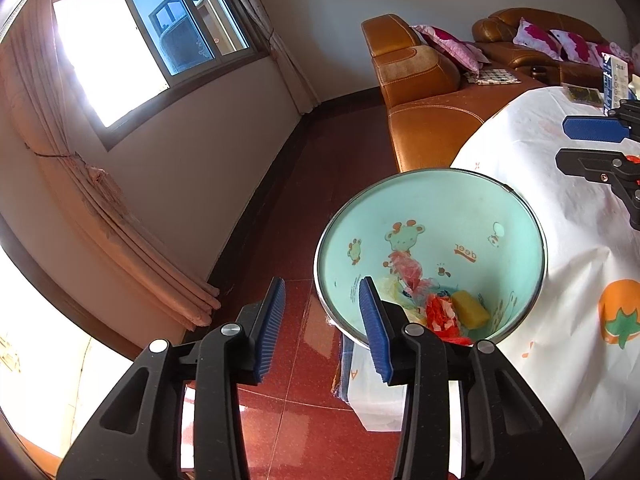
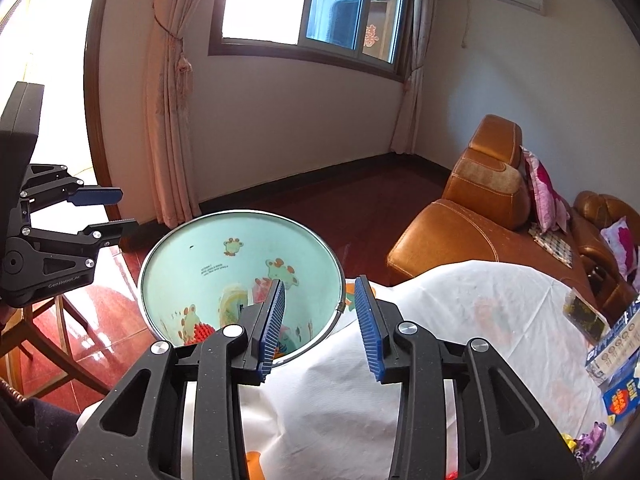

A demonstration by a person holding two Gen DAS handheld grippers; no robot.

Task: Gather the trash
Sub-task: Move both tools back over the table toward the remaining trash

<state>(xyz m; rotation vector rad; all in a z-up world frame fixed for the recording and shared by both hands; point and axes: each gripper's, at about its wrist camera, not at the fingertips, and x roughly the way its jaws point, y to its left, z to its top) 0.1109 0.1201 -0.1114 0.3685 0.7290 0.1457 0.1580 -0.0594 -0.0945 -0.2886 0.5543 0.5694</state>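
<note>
A mint-green trash bin [image 1: 440,216] with cartoon prints stands on the floor beside the table; it also shows in the right wrist view [image 2: 224,248]. Inside lie a yellow sponge-like piece [image 1: 470,308], red and white wrappers [image 1: 440,316] and other scraps. My left gripper [image 1: 322,320] is open and empty, above the bin's near rim. My right gripper [image 2: 318,320] is open and empty, over the bin's rim at the table edge; it also shows in the left wrist view [image 1: 588,144]. The left gripper also shows in the right wrist view [image 2: 112,210].
The table has a white cloth [image 2: 440,320] with fruit prints. Boxes and packets [image 2: 612,344] lie at its right end, with small wrappers [image 2: 588,440] near the edge. An orange leather sofa [image 2: 480,216] with pink pillows stands beyond. A wooden chair [image 2: 52,336] is at left.
</note>
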